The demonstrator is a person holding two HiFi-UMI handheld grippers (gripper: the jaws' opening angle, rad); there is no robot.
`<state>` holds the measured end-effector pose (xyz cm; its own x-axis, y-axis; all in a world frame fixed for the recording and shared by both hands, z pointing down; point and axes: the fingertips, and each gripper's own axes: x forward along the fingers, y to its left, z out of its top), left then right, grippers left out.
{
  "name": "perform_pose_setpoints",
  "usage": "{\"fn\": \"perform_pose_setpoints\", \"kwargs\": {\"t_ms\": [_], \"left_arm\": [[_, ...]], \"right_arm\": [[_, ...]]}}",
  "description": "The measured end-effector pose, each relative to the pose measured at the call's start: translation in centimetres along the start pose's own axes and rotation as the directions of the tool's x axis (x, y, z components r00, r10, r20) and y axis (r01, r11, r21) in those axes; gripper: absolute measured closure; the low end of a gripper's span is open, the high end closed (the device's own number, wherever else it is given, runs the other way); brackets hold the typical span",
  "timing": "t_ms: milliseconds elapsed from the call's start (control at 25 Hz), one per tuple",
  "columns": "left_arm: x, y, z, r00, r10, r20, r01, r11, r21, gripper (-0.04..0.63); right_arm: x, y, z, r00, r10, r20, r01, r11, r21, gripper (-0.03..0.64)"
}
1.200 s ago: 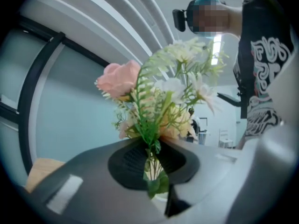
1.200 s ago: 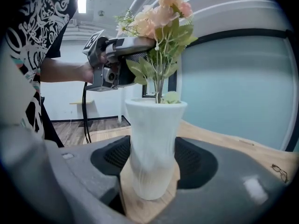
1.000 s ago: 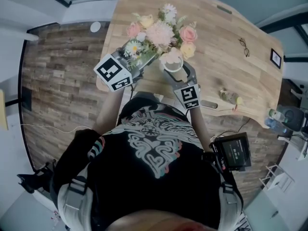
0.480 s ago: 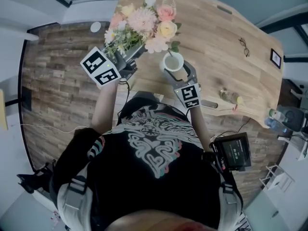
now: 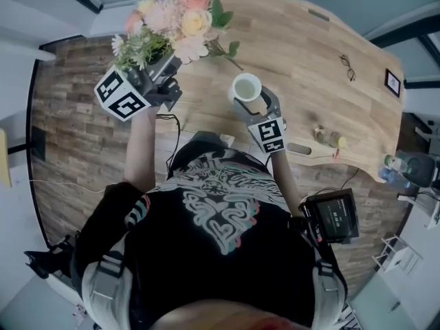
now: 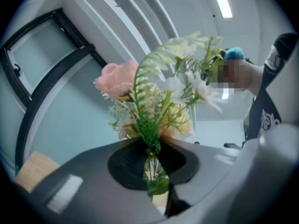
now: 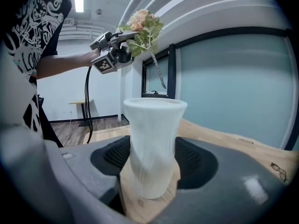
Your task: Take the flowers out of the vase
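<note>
Pink, cream and white, the flowers [image 5: 175, 19] hang in the air at the far left, above the table [image 5: 309, 67] edge and clear of the vase [image 5: 246, 86]. In the right gripper view the bare stem tips end above the rim and to its left, touching nothing. The left gripper [image 5: 168, 66] has its jaws drawn narrow on the bunched green stems just under the heads, with leaves poking out between the pads. That looks the right place to grip: the bunch seems light, the stems thin and springy, and the heads soft enough to crush. A looser hold might let single stems slide out. The right gripper [image 7: 152, 171] clasps the white ribbed vase at its narrow waist, both pads against its sides, and the vase stands upright on the wood near the person. It appears empty and light, so likely to tip if released carelessly.
</note>
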<state>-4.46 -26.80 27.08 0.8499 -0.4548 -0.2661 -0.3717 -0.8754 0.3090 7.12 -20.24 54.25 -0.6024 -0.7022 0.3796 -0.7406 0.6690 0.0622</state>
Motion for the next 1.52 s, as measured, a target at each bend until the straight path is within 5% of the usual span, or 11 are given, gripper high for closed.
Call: {"fn": "perform_pose_setpoints", "kwargs": {"t_ms": [280, 640, 880, 1160, 1520], "left_arm": [[-1.0, 2.4, 0.1, 0.990, 0.128, -0.062, -0.125, 0.991, 0.055, 0.557], [-1.3, 7.2, -6.9, 0.925, 0.259, -0.279, -0.266, 0.964, 0.016, 0.557], [-1.8, 9.6, -14.3, 0.839, 0.253, -0.482, -0.291, 0.957, -0.004, 0.554], [-3.3, 10.1, -24.1, 0.711, 0.206, -0.673, -0.337, 0.939, -0.068, 0.552], [-4.3, 10.8, -30.3, 0.627, 0.180, -0.758, -0.399, 0.910, -0.114, 0.546]], "right_arm": [[-0.7, -0.5, 0.3, 0.999, 0.011, 0.052, -0.016, 0.996, 0.092, 0.315], [-1.7, -1.2, -0.4, 0.998, 0.014, 0.059, -0.020, 0.993, 0.114, 0.311], [-2.4, -1.4, 0.9, 0.994, 0.034, 0.106, -0.045, 0.994, 0.100, 0.311], [-3.8, -1.9, 1.9, 0.987, 0.068, 0.144, -0.082, 0.992, 0.096, 0.311], [-3.7, -0.6, 1.9, 0.987, 0.084, 0.139, -0.102, 0.987, 0.126, 0.311]]}}
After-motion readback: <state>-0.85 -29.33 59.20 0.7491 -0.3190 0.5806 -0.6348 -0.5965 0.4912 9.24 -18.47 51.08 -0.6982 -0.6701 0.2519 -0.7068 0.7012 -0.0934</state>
